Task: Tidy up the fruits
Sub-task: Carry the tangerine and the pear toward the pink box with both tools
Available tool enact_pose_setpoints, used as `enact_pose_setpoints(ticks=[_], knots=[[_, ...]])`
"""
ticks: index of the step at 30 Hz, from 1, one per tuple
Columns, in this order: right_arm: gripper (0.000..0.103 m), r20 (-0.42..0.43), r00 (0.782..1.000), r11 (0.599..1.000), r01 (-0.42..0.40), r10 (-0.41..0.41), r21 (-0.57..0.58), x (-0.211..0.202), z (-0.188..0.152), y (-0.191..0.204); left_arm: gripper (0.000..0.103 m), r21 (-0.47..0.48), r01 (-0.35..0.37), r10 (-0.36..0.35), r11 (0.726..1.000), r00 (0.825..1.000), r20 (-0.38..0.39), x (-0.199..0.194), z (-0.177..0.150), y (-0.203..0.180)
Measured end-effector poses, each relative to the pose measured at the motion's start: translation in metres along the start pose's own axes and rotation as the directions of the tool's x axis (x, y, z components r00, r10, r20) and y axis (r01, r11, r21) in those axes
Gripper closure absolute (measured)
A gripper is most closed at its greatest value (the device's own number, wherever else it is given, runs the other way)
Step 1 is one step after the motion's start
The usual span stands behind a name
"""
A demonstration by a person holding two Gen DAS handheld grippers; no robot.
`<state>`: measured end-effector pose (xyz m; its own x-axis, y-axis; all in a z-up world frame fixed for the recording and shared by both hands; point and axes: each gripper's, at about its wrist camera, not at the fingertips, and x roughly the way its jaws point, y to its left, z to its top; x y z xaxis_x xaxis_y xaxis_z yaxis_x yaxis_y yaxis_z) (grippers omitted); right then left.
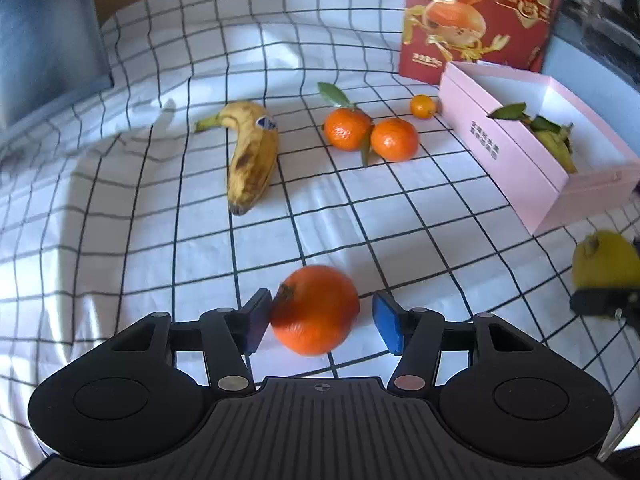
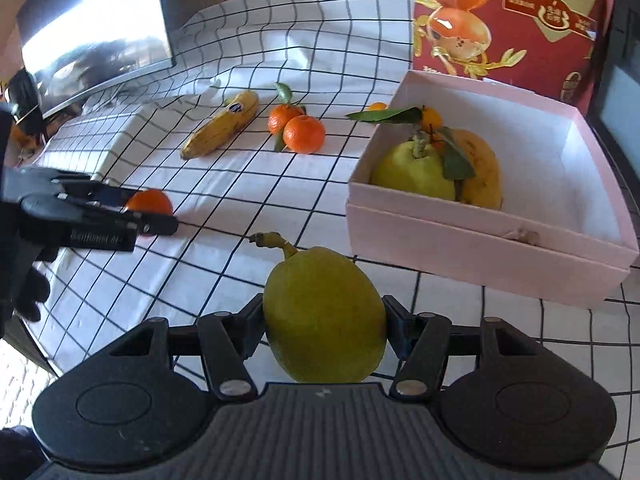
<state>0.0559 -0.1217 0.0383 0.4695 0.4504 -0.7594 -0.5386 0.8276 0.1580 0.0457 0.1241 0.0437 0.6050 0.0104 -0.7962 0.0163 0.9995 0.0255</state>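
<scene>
My left gripper (image 1: 320, 320) is open around an orange mandarin (image 1: 315, 310); the left pad touches it, the right pad stands off it. It also shows in the right wrist view (image 2: 149, 203). My right gripper (image 2: 324, 320) is shut on a yellow-green pear (image 2: 324, 316), short of the pink box (image 2: 480, 240). The box holds a pear (image 2: 412, 170), a banana (image 2: 482, 168) and a small leafy mandarin (image 2: 432, 117). On the cloth lie a banana (image 1: 252, 156), two mandarins (image 1: 348, 129) (image 1: 394, 139) and a small kumquat (image 1: 422, 106).
A red printed carton (image 1: 480, 16) stands behind the pink box. A dark monitor (image 2: 96, 36) sits at the table's far left. The checked cloth (image 1: 160, 240) is wrinkled on the left side.
</scene>
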Motion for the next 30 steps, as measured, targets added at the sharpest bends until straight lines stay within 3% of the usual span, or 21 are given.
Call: enact_pose_setpoints(ticks=[11, 18, 22, 30], knots=[[0.042, -0.008, 0.999, 0.998, 0.042, -0.042, -0.056, 0.008, -0.007, 0.005, 0.050, -0.068, 0.030, -0.032, 0.997, 0.999, -0.019, 0.010, 0.001, 0.007], [0.042, 0.001, 0.999, 0.995, 0.054, -0.054, -0.080, 0.007, -0.010, 0.008, 0.048, -0.112, 0.105, -0.107, 0.988, 0.994, -0.008, 0.007, 0.003, 0.008], [0.042, 0.003, 0.998, 0.994, 0.059, -0.059, -0.089, 0.006, -0.011, 0.009, 0.048, -0.095, 0.138, -0.139, 0.986, 0.990, -0.006, 0.004, 0.004, 0.001], [0.042, 0.003, 0.998, 0.993, 0.064, -0.064, -0.098, 0.005, -0.012, 0.009, 0.047, -0.038, 0.120, -0.120, 0.992, 0.993, -0.014, 0.002, 0.000, -0.010]])
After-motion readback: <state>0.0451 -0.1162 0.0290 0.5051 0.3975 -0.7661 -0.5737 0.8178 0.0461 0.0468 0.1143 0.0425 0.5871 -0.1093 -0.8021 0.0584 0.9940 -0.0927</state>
